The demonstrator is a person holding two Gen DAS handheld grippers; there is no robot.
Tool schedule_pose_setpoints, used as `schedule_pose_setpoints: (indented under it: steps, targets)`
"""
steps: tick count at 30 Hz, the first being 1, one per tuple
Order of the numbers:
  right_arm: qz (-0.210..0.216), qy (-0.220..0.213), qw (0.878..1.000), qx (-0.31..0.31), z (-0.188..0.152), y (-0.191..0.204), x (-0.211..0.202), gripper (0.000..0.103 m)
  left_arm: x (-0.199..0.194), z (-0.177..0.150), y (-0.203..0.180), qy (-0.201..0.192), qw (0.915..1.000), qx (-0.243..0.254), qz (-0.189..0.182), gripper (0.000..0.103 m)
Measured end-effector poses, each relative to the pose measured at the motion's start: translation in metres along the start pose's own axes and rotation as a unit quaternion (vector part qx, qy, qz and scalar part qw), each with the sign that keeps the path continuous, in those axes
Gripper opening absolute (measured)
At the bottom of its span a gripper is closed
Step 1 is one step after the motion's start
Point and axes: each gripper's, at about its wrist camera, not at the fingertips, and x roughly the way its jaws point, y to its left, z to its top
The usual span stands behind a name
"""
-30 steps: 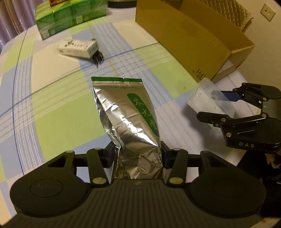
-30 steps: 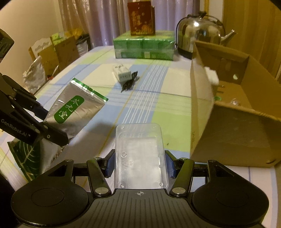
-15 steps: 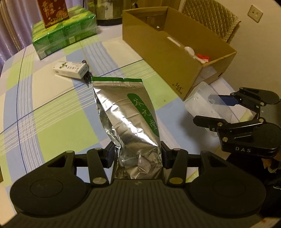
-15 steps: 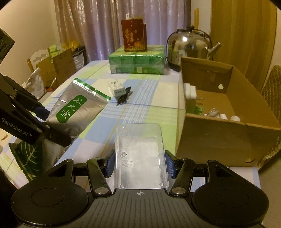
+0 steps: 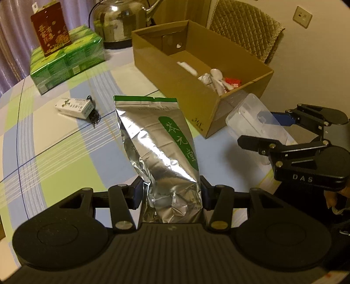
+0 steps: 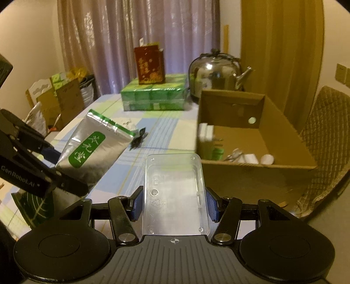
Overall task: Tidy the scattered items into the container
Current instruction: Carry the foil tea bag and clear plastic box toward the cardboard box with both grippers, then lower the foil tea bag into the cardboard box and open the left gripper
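We have the crinkled silver foil pouch with the green label [image 5: 161, 144] pinched by its lower end in our left gripper [image 5: 171, 194], carried above the checked tablecloth [image 5: 54, 157], mouth end pointing toward the open brown cardboard box [image 5: 175, 76]. It looks light and soft, the foil creasing where the pads bite, so we judge a grip low on the filled part safer than the slick sealed top. Over on our right gripper [image 6: 175, 204], the blue pads are clamped on a clear rigid plastic case [image 6: 175, 192], held out just short of the box's near wall; it seems stiff, smooth and likely slippery, best squeezed across its long sides. Inside the box we spot small white pieces already lying. Farther back, a small white carton [image 5: 73, 108] with a black cord [image 5: 94, 113] waits on the cloth, beyond it green wrapped packs [image 5: 65, 63] and a steel kettle [image 5: 118, 19].
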Motion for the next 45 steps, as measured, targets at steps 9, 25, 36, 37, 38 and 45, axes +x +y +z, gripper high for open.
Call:
schedule_pose_setpoints:
  steps: [9, 25, 36, 37, 38, 45]
  targets:
    - [-0.027, -0.027, 0.999, 0.016, 0.019, -0.028, -0.017, 0.054, -0.002, 0.026, -0.02, -0.021, 0.9996, 0.009, -0.018, 0.045]
    - [-0.066, -0.06, 0.995, 0.043, 0.071, -0.103, -0.017, 0.054, 0.011, 0.121, -0.053, -0.058, 0.9967, 0.015, -0.054, 0.045]
    - [-0.068, -0.048, 0.995, 0.049, 0.101, -0.149, 0.034, 0.054, 0.059, 0.19, -0.042, -0.063, 0.9954, -0.03, -0.066, 0.045]
    - [-0.068, -0.047, 0.995, 0.049, 0.102, -0.153, 0.039, 0.054, 0.064, 0.196, -0.04, -0.063, 0.9951, -0.035, -0.068, 0.045]
    - [-0.067, -0.044, 0.996, 0.049, 0.103, -0.156, 0.044, 0.054, 0.07, 0.202, -0.038, -0.063, 0.9949, -0.038, -0.069, 0.045]
    - [-0.071, -0.031, 0.996, 0.047, 0.112, -0.179, 0.084, 0.054, 0.111, 0.234, -0.025, -0.056, 0.9939, -0.058, -0.075, 0.045]
